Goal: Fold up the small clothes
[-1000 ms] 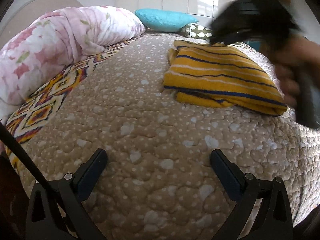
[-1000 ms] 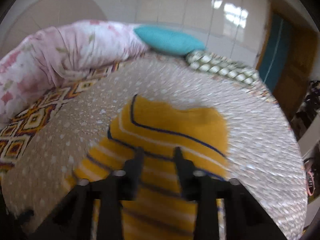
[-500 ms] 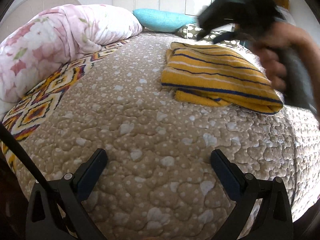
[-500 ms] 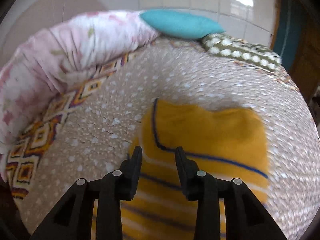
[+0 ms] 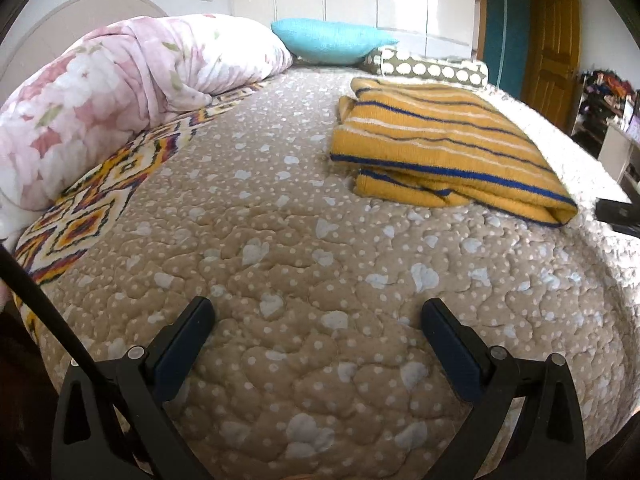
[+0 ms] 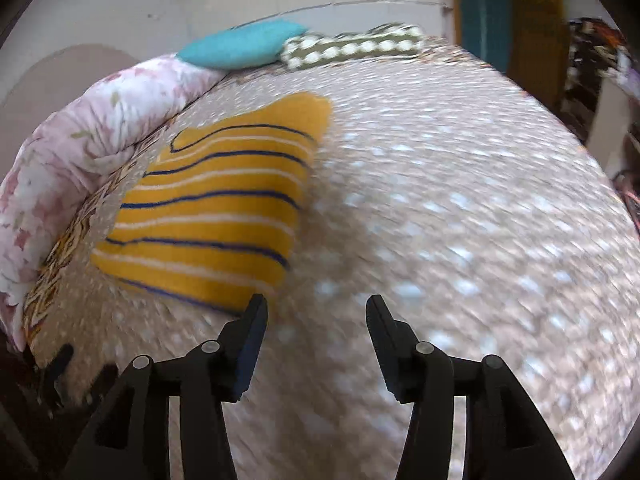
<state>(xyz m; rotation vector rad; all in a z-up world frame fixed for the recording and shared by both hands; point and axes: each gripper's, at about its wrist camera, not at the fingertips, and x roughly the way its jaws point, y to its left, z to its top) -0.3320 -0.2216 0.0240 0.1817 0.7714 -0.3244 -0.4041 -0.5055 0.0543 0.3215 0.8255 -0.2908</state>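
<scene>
Sweater [image 6: 212,208] – blurred, R view

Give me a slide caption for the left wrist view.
Folded yellow striped sweater lies on the quilted bed, beyond the open left claw.

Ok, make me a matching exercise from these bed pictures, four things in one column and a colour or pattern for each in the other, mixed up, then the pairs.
Things:
1. folded sweater
2. rolled duvet
3. plain pillow
4. bedspread

Looks:
A. beige, quilted, white hearts and dots
B. turquoise
C. mustard yellow with blue and white stripes
D. white with pink flowers

Pairs: 1-C, 2-D, 3-B, 4-A
</scene>
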